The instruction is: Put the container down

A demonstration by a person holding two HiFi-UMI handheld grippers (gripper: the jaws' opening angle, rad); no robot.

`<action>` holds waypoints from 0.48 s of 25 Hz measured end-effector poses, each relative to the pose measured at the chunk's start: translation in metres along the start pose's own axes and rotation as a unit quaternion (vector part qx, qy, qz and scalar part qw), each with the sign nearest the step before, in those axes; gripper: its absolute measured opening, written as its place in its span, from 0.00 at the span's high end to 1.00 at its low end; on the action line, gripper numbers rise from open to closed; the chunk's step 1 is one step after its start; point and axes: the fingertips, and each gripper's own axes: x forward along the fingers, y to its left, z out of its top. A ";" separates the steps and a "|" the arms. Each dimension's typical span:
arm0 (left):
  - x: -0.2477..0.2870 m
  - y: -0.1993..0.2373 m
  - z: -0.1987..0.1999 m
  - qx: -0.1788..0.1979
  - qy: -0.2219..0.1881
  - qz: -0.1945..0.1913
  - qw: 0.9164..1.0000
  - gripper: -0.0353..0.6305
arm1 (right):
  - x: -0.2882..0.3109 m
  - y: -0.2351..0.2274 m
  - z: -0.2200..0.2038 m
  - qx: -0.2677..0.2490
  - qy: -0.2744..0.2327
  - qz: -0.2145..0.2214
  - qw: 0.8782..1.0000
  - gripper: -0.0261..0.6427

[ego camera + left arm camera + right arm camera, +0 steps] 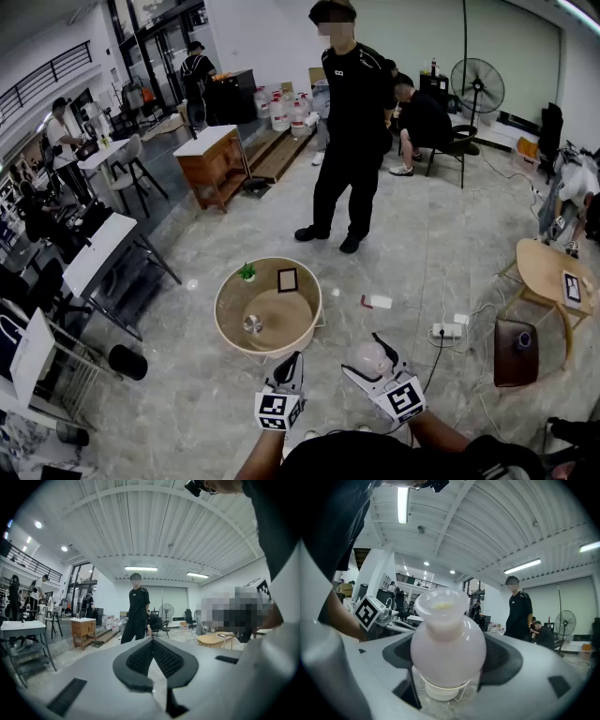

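Observation:
The container [447, 644] is a milky pink-white, round-bellied jar with a wide neck. It stands upright between the dark pads of my right gripper [450, 654], which is shut on its belly. In the head view the same container [371, 354] sits in the right gripper [364, 360], held in the air above the floor, to the right of and nearer than the round table. My left gripper [292, 360] hovers beside it on the left. In the left gripper view the left gripper [152, 642] has its pads touching, with nothing between them.
A round wooden table [228, 323] ahead carries a small plant [247, 272], a picture frame [288, 279] and a glass [253, 324]. A person in black [349, 122] stands beyond it. A power strip [448, 330], a brown box [516, 352] and a low table [539, 272] lie to the right.

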 end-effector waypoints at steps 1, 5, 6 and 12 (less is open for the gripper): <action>0.004 0.001 0.001 0.002 0.001 -0.002 1.000 0.95 | 0.003 -0.003 0.001 -0.006 -0.002 -0.002 1.000 0.37; 0.007 0.004 0.001 0.006 0.003 -0.004 1.000 0.95 | 0.010 -0.006 -0.001 -0.013 -0.005 -0.003 1.000 0.37; 0.005 0.005 0.001 0.006 0.002 -0.004 1.000 0.95 | 0.012 -0.004 -0.002 -0.015 -0.005 -0.002 1.000 0.37; -0.003 0.014 0.004 0.005 -0.004 0.001 1.000 0.95 | 0.019 0.004 0.003 -0.020 -0.006 -0.002 1.000 0.37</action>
